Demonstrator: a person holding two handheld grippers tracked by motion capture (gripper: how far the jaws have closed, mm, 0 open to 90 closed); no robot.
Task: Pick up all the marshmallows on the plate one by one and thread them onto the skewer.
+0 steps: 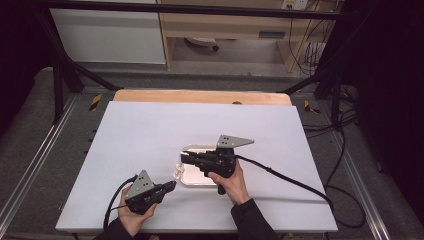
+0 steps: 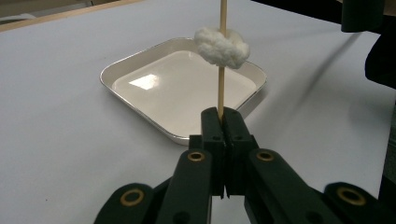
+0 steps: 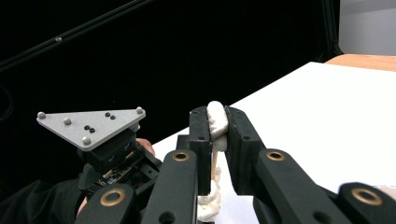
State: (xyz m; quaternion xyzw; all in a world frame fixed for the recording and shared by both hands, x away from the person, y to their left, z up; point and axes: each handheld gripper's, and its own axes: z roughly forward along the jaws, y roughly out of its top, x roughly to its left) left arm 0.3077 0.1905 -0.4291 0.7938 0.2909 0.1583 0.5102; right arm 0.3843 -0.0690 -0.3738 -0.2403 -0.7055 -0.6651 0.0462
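My left gripper point(image 2: 223, 116) point(image 1: 172, 186) is shut on the lower end of a thin wooden skewer point(image 2: 221, 88), which stands upright from its jaws. A soft white marshmallow-like piece point(image 2: 222, 46) is threaded on the skewer above the jaws. My right gripper point(image 3: 217, 116) point(image 1: 184, 159) is higher up and shut on another white piece point(image 3: 217, 122) at the top of the skewer. The lower white piece point(image 3: 208, 201) shows beneath its jaws. Both grippers meet at the front left corner of a shallow white tray point(image 1: 200, 182) point(image 2: 140, 70), which is empty.
The tray lies on a white tabletop point(image 1: 150, 130) with a wooden strip along its far edge point(image 1: 200, 96). Cables point(image 1: 300, 185) trail from both grippers toward the front. Dark frame bars and shelving point(image 1: 225, 30) stand beyond the table.
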